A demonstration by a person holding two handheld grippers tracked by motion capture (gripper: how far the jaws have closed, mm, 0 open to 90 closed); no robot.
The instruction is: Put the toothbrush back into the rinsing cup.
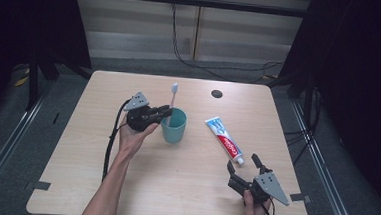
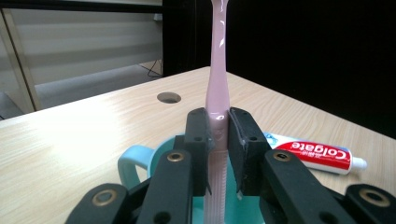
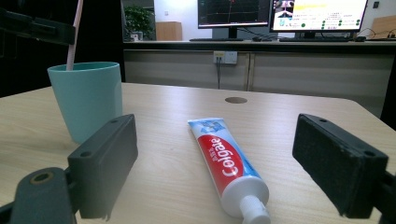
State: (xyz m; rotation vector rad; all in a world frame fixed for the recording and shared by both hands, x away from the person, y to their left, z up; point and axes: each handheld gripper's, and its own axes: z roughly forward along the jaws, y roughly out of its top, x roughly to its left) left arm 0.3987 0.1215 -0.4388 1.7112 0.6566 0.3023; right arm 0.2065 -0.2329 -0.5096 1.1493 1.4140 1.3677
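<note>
A pink toothbrush stands upright with its lower end inside the teal cup at the table's middle. My left gripper is shut on the toothbrush handle just above the cup's rim. A Colgate toothpaste tube lies flat to the right of the cup, cap toward the front. My right gripper rests near the front right, open, its jaws spread to either side of the tube's cap end without touching it. The right gripper view also takes in the cup and the toothbrush handle.
The light wooden table has a round cable hole near its far edge. Cables trail on the floor behind it. Dark panels stand at both sides. Monitors on a desk stand far beyond the table.
</note>
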